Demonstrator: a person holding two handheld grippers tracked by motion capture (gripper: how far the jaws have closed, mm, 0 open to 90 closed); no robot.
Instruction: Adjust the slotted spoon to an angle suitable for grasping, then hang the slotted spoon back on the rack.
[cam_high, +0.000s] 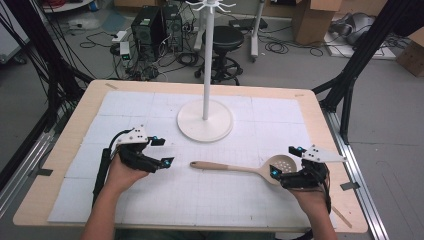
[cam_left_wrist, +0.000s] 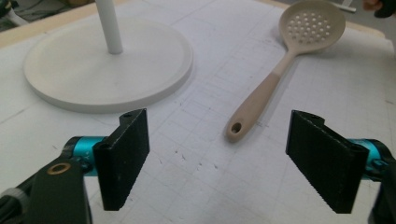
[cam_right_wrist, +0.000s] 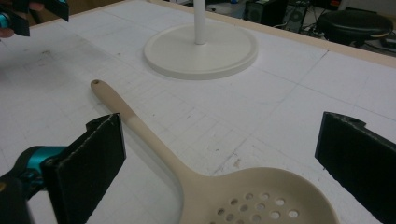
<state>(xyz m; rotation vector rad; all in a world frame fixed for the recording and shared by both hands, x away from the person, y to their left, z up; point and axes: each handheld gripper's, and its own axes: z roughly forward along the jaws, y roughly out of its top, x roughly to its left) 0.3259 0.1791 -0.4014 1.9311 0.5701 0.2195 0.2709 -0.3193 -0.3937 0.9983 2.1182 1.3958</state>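
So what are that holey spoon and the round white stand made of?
The spoon looks like matte beige plastic or silicone: smooth, one piece, with no wood grain. The stand's base and pole look like white painted metal or plastic; the even, slightly glossy surface leaves it open.

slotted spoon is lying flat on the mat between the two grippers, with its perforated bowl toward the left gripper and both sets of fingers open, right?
Not quite: the slotted spoon's perforated bowl lies toward the right gripper, and its handle end with the hole points toward the left gripper. The high view shows this. The rest holds: the spoon lies flat on the mat between the grippers, and both sets of fingers are open.
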